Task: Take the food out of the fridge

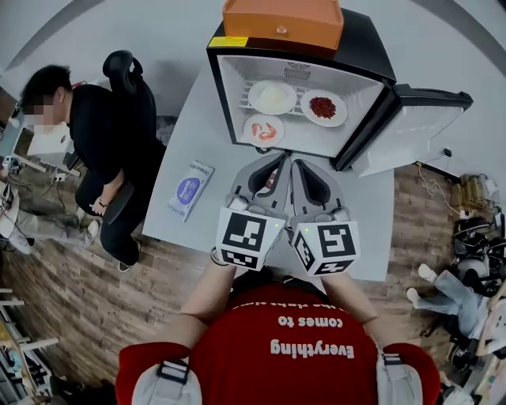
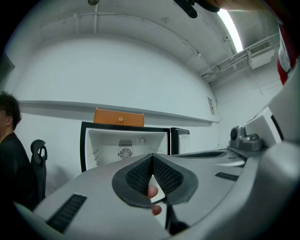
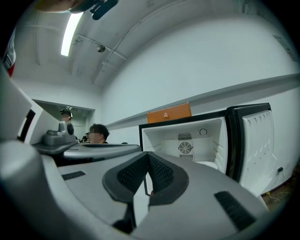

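Left gripper: your left gripper (image 1: 281,158) has its jaws pressed together at the tips, and its own view (image 2: 152,156) shows the dark pads meeting. A pink-red bit shows through the slit below the tips, and you cannot tell what it is.
Right gripper: your right gripper (image 1: 295,162) is closed too, pads meeting at the tip (image 3: 148,154), with nothing pinched between them.
Grippers together: you hold the two side by side, almost touching, level, pointing into the open fridge (image 1: 224,88) just short of its front edge.
Food: all three plates are inside the fridge. The plate of white food (image 1: 273,97) sits at the back left and the plate of red food (image 1: 322,107) at the back right. The plate of orange-pink pieces (image 1: 263,130) is in front, nearest your left gripper.
Fridge door: the door (image 1: 411,130) is swung wide open at the right.
On top: an orange box (image 1: 283,22) rests on the fridge.
Table: the grey table (image 1: 198,130) carries the fridge, with a blue-and-white packet (image 1: 190,188) lying to your left.
Bystander: a person in black (image 1: 95,126) sits in a chair beside the table at the left.
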`<state>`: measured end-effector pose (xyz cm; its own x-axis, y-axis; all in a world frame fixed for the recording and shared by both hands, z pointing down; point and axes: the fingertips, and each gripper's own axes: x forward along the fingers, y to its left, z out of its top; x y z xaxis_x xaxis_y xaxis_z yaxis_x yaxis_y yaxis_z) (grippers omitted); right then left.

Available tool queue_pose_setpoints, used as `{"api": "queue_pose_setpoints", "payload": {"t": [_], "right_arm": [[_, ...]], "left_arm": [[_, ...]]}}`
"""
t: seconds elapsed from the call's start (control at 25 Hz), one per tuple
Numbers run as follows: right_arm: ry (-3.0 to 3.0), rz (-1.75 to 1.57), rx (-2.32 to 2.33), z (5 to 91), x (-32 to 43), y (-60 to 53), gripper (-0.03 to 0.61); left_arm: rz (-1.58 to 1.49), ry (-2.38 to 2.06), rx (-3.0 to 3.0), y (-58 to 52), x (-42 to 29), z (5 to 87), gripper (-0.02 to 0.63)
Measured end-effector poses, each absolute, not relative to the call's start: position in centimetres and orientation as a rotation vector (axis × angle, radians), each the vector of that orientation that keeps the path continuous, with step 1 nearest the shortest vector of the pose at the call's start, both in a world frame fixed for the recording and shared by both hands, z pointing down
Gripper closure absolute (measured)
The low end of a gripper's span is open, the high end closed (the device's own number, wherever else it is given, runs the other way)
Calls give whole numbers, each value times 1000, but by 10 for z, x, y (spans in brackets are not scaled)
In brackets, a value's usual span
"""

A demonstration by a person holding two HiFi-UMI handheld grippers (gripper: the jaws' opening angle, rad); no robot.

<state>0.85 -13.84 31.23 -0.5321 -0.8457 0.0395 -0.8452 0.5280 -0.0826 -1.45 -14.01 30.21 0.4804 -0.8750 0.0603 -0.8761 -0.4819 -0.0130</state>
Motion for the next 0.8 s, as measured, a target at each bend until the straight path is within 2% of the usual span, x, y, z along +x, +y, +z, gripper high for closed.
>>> {"api": "queue_pose_setpoints", "payload": {"t": [0.48, 0.6, 0.64, 0.68, 0.8], "right_arm": [[2813, -395, -1585, 382, -27, -182, 566], [2828, -612, -1460, 405, -32, -198, 562], [2819, -726, -1408, 418, -33, -206, 534], [2803, -846, -1353, 431, -34, -215, 442], [2695, -1147, -1253, 477, -36, -247, 420]], "left_arm": [[156, -1443, 2577, -184, -50, 370, 607], [115, -1505, 2544, -192, -66, 381, 607], [113, -1525, 2525, -194, -74, 386, 607], [111, -1539, 2506, -195, -81, 391, 607], [104, -1581, 2458, -197, -99, 402, 607]]}}
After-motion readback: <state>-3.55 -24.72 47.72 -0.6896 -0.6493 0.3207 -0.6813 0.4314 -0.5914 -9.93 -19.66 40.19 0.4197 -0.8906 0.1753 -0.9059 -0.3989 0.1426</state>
